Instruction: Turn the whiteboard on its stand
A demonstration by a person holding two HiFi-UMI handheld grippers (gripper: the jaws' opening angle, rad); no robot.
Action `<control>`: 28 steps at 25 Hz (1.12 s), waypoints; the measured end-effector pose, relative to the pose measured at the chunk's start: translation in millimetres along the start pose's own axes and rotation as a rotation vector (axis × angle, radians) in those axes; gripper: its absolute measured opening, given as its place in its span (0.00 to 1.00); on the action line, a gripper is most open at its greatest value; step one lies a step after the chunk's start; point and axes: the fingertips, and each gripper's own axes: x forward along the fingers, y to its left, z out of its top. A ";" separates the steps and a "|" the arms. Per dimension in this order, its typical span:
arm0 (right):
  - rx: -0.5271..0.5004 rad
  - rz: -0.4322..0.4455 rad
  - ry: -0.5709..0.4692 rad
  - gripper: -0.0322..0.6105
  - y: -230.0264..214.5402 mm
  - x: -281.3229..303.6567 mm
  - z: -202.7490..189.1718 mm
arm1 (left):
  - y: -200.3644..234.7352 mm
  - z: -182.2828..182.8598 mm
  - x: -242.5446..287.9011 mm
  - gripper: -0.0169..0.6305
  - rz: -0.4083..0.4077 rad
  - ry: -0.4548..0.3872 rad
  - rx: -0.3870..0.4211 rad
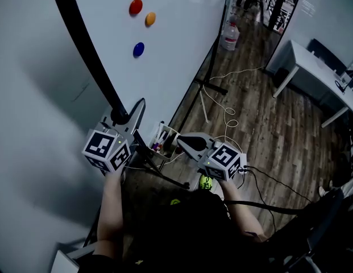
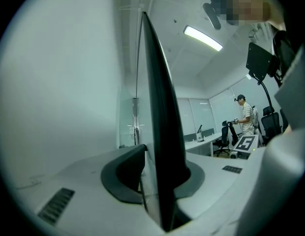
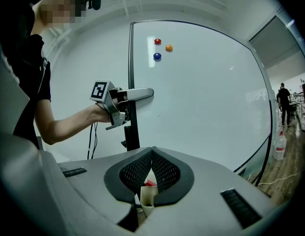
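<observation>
Whiteboard (image 1: 176, 56): upright on stand, ahead of person.
Left hand-held gripper (image 1: 136, 110): clamped on black frame edge (image 2: 157, 107).
Right hand-held gripper (image 3: 151, 154): closed, empty, apart from board.
Handling: hold clamp firm; swing edge slowly around pivot; mind floor cables (image 1: 227, 115).

**Free room and obstructions around the whiteboard (image 1: 165, 56).**
The board's face closes off the upper left. Its black frame edge (image 1: 88, 56) slants down to the left gripper (image 1: 133, 114), which is clamped on it, with the wall (image 1: 28, 112) just beside on the left. A cup of pens (image 1: 160, 137) stands low near that edge. Rightward the wood floor (image 1: 261, 129) lies open, crossed by a stand foot (image 1: 213, 88) and a looping white cable (image 1: 228, 117). A water bottle (image 1: 230, 36) and a desk (image 1: 312, 67) stand farther out.
</observation>
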 end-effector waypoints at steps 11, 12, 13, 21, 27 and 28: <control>0.040 0.042 0.006 0.07 15.3 -3.4 -6.6 | -12.0 11.0 0.5 0.17 -0.002 0.057 0.018; 0.039 0.037 0.006 0.07 17.1 -3.5 -14.6 | -13.0 3.8 -3.0 0.17 -0.001 0.055 0.015; 0.040 0.029 0.006 0.07 17.6 -2.6 -22.7 | -12.8 -3.9 -5.7 0.17 -0.001 0.054 0.014; 0.052 -0.003 0.011 0.07 12.2 6.2 -36.4 | -1.1 -16.6 11.7 0.20 -0.026 0.057 0.008; 0.060 -0.019 0.010 0.07 7.6 1.4 -62.3 | 7.1 -40.5 13.8 0.20 -0.029 0.054 0.003; 0.062 -0.019 0.010 0.07 7.8 1.0 -65.1 | 8.1 -43.0 14.6 0.20 -0.029 0.055 0.003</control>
